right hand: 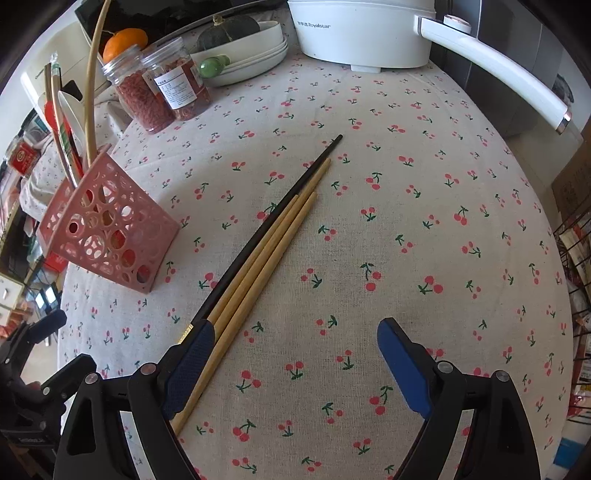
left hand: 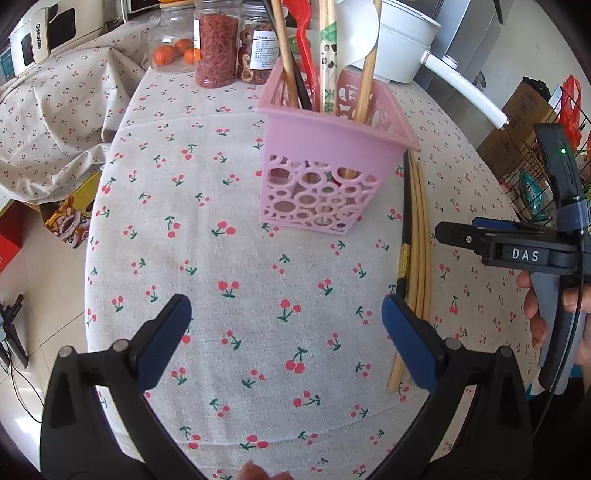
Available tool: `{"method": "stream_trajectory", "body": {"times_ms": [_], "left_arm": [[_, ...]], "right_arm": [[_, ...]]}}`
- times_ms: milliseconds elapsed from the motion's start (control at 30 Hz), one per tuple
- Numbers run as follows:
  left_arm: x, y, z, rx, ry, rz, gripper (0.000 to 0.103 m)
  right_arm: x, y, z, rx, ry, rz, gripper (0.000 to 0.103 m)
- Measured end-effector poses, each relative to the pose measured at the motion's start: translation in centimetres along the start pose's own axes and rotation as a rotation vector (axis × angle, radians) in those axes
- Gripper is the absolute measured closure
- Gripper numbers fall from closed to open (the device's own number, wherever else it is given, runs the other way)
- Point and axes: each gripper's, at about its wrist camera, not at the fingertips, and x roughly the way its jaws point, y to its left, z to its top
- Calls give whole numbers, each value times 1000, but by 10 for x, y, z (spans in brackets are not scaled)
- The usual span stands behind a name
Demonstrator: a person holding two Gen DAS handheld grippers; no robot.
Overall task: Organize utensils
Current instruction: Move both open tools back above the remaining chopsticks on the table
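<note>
A pink perforated utensil holder (left hand: 321,166) (right hand: 107,236) stands on the cherry-print tablecloth, with chopsticks, a red utensil and a white spoon upright in it. Right of it lie one black chopstick (right hand: 280,206) (left hand: 406,221) and three bamboo chopsticks (right hand: 273,240) (left hand: 421,251), side by side. My right gripper (right hand: 295,354) is open and low over their near ends. The bamboo ones run just inside its left finger (right hand: 188,365) and the black one passes under that finger. My left gripper (left hand: 284,332) is open over bare cloth in front of the holder, nothing between its pads.
Jars of red dried goods (right hand: 159,96) and stacked white plates (right hand: 258,55) stand at the back. A white electric pot (right hand: 362,33) has a long handle (right hand: 498,74) reaching right. A wire rack (right hand: 576,258) stands off the table's right edge. A person's hand (left hand: 535,314) holds the right gripper.
</note>
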Motion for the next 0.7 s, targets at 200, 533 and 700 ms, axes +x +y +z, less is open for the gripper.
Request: {"method": "stream_trajectory", "body": {"times_ms": [200, 533, 700], "left_arm": [[2, -3, -3, 24, 20, 2, 1], [0, -1, -4, 24, 19, -4, 1], [0, -1, -5, 27, 24, -5, 1]], "right_arm": [[13, 2, 6, 42, 27, -89, 11], [23, 3, 10, 111, 32, -146, 0], [30, 10, 10, 77, 26, -202, 0]]}}
